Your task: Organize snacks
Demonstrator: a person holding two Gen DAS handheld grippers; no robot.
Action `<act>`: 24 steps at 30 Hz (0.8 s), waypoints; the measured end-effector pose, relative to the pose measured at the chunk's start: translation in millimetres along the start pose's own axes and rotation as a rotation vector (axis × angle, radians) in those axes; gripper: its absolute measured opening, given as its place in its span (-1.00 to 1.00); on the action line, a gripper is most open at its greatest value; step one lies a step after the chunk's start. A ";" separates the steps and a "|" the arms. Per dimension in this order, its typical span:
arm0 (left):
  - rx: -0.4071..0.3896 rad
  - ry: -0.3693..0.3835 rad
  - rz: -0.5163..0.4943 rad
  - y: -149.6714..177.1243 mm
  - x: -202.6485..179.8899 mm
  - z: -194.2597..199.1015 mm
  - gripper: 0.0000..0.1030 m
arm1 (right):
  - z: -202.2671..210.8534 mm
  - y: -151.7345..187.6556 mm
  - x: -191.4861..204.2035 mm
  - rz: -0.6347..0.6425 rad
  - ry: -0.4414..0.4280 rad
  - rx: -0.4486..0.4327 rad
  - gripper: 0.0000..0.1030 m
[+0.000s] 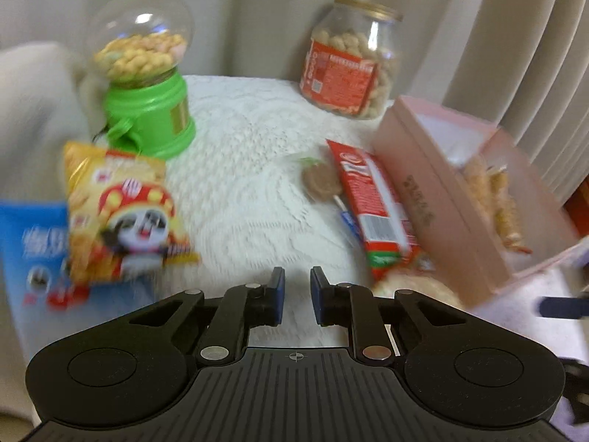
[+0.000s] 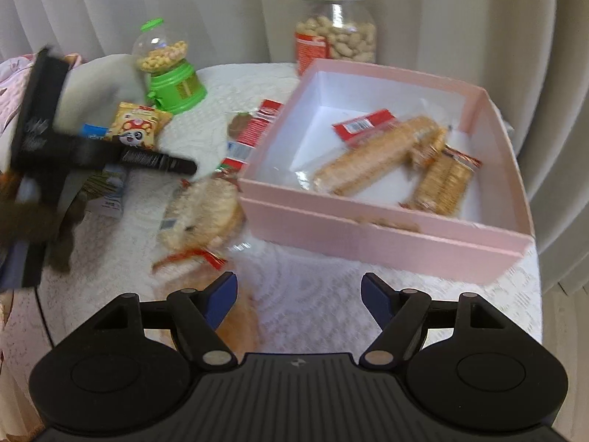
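A pink box stands open at the right of a lace-covered table. It holds two cracker sleeves and a red packet. A long red packet leans on the box's left wall, next to a brown lollipop. A round cracker pack lies by the box's near corner. A yellow panda snack bag rests on a blue pack at the left. My left gripper hangs shut over bare cloth, holding nothing. My right gripper is open above the cloth, with an orange packet under its left finger.
At the back stand a green candy dispenser and a peanut jar, with pale curtains behind them. In the right wrist view the black body of the left hand's tool is blurred at the far left. The table edge curves past the box.
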State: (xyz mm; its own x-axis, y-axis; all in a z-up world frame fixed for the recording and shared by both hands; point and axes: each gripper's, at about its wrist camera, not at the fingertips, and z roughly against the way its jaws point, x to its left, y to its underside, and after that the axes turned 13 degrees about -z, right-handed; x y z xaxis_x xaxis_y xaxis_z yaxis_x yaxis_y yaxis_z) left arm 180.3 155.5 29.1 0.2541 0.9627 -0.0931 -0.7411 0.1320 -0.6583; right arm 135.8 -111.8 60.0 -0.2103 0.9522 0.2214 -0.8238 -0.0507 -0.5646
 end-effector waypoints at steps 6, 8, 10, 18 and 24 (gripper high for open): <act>-0.081 0.044 0.124 20.0 12.1 34.5 -0.61 | -0.8 -20.4 37.7 0.044 -0.046 -0.026 0.45; -0.094 0.041 0.136 31.3 11.0 44.5 -0.61 | 1.1 -38.3 54.9 0.055 -0.071 -0.013 0.45; -0.086 0.062 0.133 42.8 7.9 50.8 -0.60 | -2.3 -59.3 70.2 0.067 -0.101 -0.006 0.46; -0.106 0.095 0.136 89.7 12.8 82.6 -0.61 | -78.5 -144.5 129.4 0.077 -0.034 0.045 0.46; -0.146 0.027 0.192 93.5 41.9 110.8 -0.61 | -121.4 -144.8 180.8 0.032 -0.215 0.148 0.49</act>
State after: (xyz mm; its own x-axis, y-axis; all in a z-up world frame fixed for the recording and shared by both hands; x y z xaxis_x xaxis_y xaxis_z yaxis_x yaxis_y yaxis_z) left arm 52.8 234.3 46.4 0.1357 0.9598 -0.2456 -0.6800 -0.0901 -0.7277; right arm 281.0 104.3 85.2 -0.3313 0.8644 0.3782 -0.8797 -0.1382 -0.4549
